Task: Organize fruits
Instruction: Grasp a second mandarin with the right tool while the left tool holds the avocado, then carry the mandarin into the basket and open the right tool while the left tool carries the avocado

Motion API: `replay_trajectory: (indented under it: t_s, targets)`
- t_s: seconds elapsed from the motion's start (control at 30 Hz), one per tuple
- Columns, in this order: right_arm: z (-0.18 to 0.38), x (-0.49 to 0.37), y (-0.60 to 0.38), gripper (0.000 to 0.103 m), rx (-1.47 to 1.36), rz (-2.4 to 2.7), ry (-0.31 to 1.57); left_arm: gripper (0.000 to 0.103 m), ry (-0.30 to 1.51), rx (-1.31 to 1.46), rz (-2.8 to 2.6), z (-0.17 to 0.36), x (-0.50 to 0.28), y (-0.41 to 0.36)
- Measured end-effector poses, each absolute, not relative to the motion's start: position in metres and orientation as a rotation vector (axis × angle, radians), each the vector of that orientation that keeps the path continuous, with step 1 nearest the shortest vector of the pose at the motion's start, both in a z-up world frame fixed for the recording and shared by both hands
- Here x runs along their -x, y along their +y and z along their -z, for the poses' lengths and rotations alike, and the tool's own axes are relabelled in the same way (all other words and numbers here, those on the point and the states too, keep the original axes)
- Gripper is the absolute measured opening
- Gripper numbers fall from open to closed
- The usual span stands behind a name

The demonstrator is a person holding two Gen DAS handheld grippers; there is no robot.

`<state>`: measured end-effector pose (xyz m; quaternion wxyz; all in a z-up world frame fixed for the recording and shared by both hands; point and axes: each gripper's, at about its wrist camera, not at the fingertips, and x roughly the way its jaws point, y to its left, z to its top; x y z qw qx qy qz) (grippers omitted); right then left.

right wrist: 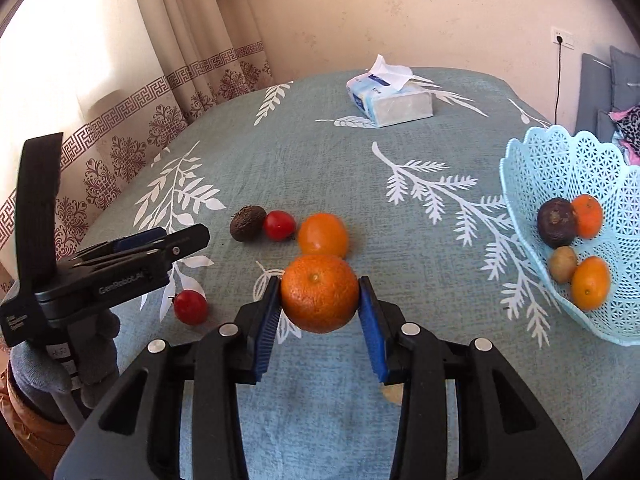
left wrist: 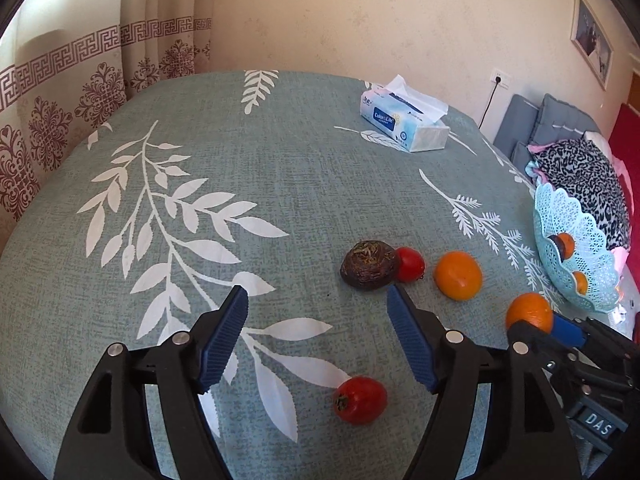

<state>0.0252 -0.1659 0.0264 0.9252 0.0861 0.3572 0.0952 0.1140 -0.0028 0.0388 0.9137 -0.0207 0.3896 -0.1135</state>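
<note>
Cream wall (left wrist: 360,12) fills the upper frame. Patterned curtain (left wrist: 60,92) hangs at upper left, backlit by daylight. A framed picture (left wrist: 592,38) and wall socket (left wrist: 501,78) sit upper right, above grey cushions (left wrist: 552,120). Leaf-print tablecloth (left wrist: 240,184) covers the centre.

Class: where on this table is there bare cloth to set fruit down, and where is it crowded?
Free: cloth between tissue box and loose fruit; also left, toward the curtain. Crowded: around avocado, tomato, orange, and beside the basket.

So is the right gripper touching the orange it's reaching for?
Touching. The right wrist view shows both jaws of the right gripper pressed against the orange.
</note>
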Motion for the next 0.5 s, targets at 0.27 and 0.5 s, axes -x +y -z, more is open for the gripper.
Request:
replay_trajectory:
  t_s: [0.27, 0.5]
  targets:
    - [-0.033, -0.016, -0.186, 0.039, -0.228, -0.174, 0.69, 0.07, 0.853, -0.06, 0.254, -0.028, -0.14, -0.034]
    - [-0.038, -0.013, -0.197, 0.039, -0.247, -0.158, 0.66, 0.053, 0.907, -0.026, 0.31, -0.016, -0.16, -0.041]
